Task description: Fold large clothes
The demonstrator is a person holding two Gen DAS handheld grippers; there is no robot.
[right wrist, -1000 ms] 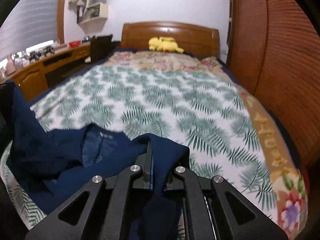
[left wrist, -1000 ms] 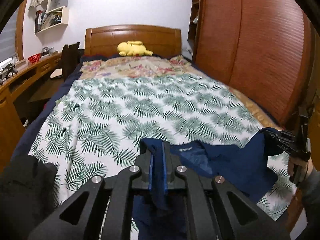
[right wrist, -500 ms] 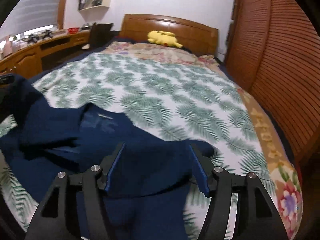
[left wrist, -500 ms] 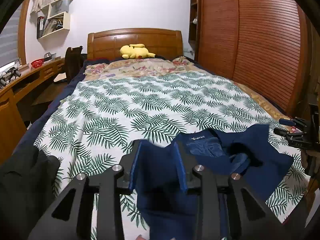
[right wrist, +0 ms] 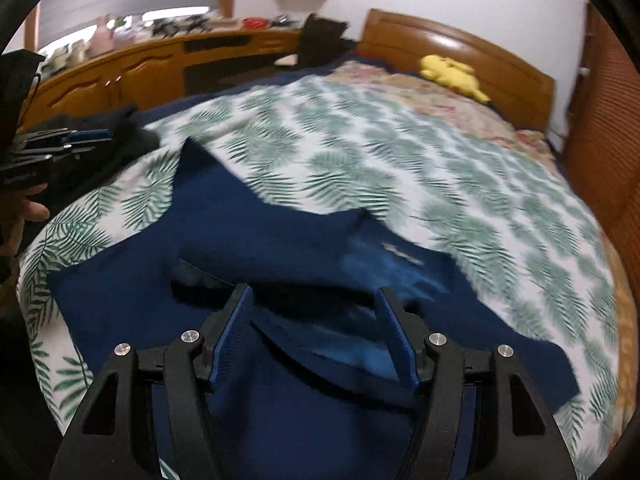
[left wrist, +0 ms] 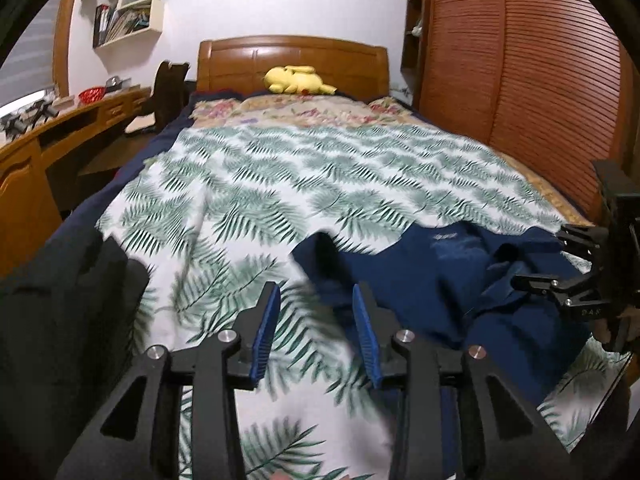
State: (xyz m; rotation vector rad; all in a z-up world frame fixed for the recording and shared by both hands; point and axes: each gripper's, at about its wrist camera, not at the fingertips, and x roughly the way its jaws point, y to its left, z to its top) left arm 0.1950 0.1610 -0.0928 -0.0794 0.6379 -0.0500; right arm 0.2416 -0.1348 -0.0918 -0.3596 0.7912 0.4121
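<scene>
Palm-leaf print in green on white covers most of a wide bed [left wrist: 320,184] — a bedspread reaching from the near edge toward a floral strip and a wooden headboard [left wrist: 292,60]. A slatted wooden wardrobe [left wrist: 520,80] runs along one side of the bed; a long wooden surface [right wrist: 140,68] with cupboards runs along the other. A navy garment [right wrist: 248,232] lies spread and rumpled on the near end of the bed, its neck label facing up. A heap of black clothing [left wrist: 60,320] sits beside it at the bed's near corner. A yellow plush toy [left wrist: 298,79] rests against the headboard.

The left tool [left wrist: 316,328] hovers over bare bedspread just beside the garment's edge — its blue-padded jaws have just been opening and stand partly apart with nothing between them. The right tool [right wrist: 316,332] hangs over the garment; its jaws have just been opening too, spread wide and gripping nothing, with cloth lying loose below them.
</scene>
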